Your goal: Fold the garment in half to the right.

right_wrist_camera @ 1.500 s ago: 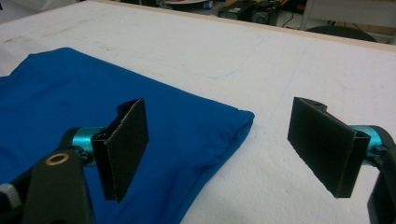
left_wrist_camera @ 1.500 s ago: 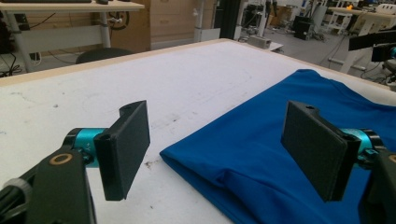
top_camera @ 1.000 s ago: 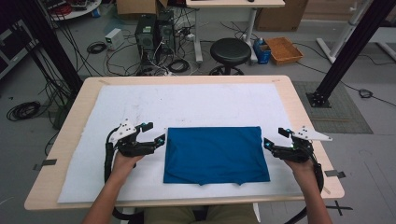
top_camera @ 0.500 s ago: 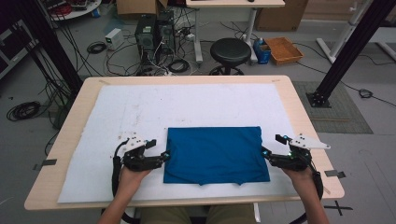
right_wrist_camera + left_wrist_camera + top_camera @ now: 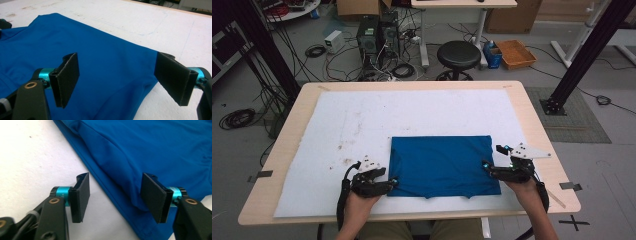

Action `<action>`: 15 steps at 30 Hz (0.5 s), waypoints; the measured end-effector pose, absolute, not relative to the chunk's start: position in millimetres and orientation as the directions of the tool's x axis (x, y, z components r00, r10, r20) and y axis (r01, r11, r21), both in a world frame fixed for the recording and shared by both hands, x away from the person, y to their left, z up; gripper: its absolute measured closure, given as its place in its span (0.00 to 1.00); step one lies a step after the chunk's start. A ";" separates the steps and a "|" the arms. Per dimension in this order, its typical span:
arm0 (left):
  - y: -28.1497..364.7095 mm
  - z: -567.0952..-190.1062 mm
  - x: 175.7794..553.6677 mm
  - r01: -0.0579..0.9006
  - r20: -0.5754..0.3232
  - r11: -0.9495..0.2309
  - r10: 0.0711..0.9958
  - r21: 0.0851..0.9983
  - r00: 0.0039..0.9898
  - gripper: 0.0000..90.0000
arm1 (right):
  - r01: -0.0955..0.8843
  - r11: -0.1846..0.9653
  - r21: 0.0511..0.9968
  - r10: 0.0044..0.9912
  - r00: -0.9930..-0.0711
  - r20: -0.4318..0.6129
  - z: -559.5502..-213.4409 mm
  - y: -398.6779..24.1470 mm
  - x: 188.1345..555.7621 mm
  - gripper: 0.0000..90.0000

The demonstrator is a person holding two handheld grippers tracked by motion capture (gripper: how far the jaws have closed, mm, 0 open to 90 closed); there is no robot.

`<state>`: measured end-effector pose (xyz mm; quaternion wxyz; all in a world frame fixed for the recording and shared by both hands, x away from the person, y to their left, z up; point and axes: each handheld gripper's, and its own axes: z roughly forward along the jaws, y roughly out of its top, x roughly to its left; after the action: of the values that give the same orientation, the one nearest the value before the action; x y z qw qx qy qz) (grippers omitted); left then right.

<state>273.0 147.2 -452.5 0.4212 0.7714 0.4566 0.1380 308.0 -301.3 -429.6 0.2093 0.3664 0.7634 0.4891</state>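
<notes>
Two grippers | jaws parted, left just closing | blue cloth [image 5: 444, 165] edges between them

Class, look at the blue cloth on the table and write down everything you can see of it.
The blue cloth is a folded, smooth knit-looking garment lying flat as a rectangle on the white mat, nearer the person's edge. Hems and a fold run along its left side. The left hand-held gripper straddles its near left edge, jaws apart; the right hand-held gripper stands open over its right corner.
</notes>
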 end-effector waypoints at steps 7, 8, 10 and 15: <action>146.1 -451.8 268.3 0.593 -0.168 -0.229 0.827 0.772 0.537 0.53 | 0.355 0.268 0.896 0.755 -0.655 0.034 -432.2 -296.8 313.8 0.22; 143.4 -452.1 266.0 0.582 -0.143 -0.245 0.830 0.775 0.539 0.53 | 0.354 0.267 0.896 0.753 -0.657 0.035 -431.6 -295.4 314.4 0.22; 140.7 -452.3 263.9 0.579 -0.133 -0.246 0.835 0.777 0.534 0.53 | 0.355 0.266 0.896 0.752 -0.658 0.038 -431.4 -294.4 314.6 0.22; 132.6 -453.7 258.3 0.549 -0.048 -0.284 0.858 0.786 0.512 0.60 | 0.353 0.274 0.895 0.746 -0.666 0.035 -431.9 -291.4 316.4 0.22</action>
<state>258.3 132.6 -453.7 0.3912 0.7765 0.4529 0.1973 316.4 -291.4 -431.9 0.2018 0.3557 0.7721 0.4865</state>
